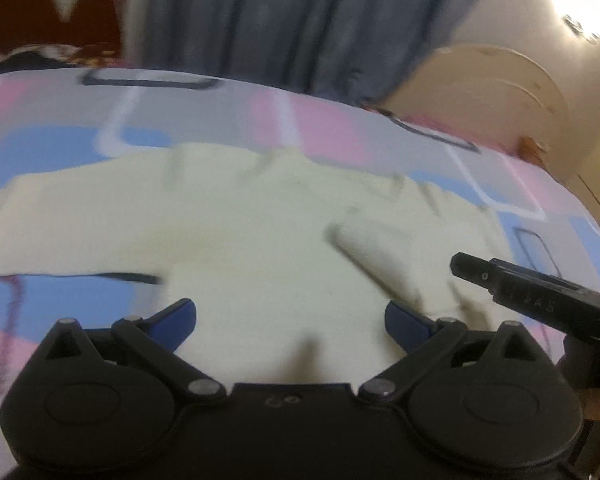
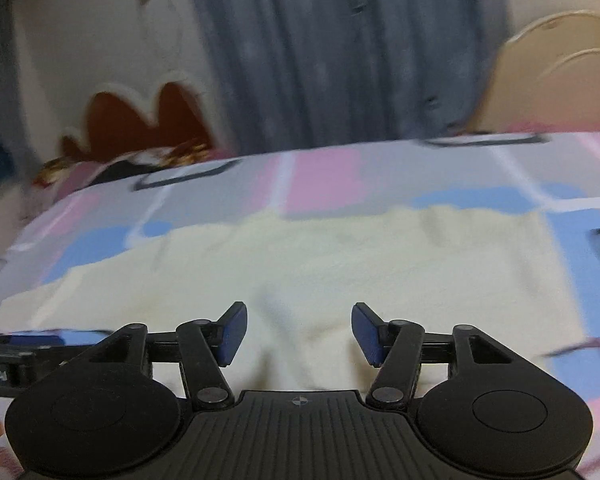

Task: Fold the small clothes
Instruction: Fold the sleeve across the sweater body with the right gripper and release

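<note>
Both grippers' fingers (image 1: 186,320) (image 2: 234,332) stand wide, empty, over the cream garment (image 1: 260,232); lettering unreadable.

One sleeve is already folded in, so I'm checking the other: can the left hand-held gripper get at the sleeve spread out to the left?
Probably yes. The left hand-held gripper is open and empty over the sweater, and the sleeve lies flat on the bedsheet with nothing over it.

Cream garment (image 1: 260,220) on a pink, blue and grey patchwork-patterned bedsheet (image 1: 320,120); grey-blue curtain (image 1: 280,20).
</note>
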